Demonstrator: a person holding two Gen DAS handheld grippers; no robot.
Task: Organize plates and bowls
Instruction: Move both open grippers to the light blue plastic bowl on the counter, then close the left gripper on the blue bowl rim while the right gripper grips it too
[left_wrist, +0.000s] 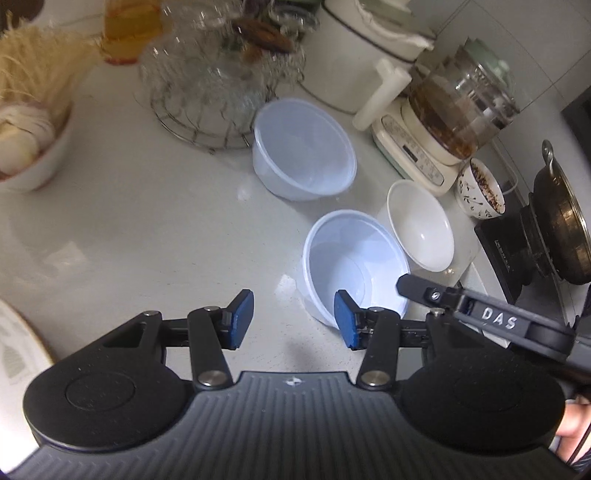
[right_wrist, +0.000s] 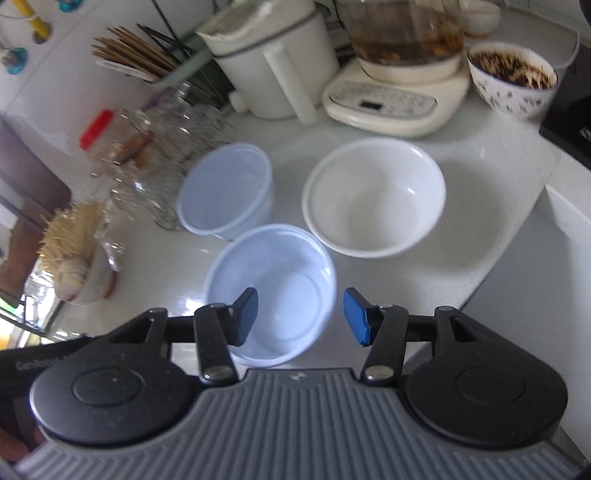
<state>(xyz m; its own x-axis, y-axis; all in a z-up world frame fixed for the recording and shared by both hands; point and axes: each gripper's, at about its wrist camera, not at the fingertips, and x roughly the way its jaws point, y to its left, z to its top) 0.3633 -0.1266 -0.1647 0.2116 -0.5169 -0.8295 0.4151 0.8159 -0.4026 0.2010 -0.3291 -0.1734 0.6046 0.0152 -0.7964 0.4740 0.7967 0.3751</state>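
Left gripper (left_wrist: 293, 319) jaws apart, translucent bowl (left_wrist: 354, 266) beyond

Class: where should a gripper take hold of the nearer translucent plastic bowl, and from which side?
Probably the thin rim of the nearer translucent plastic bowl, from above on its near side: it stands upright and open, too wide to span. One pad inside, one outside.

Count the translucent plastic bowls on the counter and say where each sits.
2. The near plastic bowl sits just ahead of both grippers, left of the white ceramic bowl. The far plastic bowl stands behind it, beside the wire rack. Others may be hidden.
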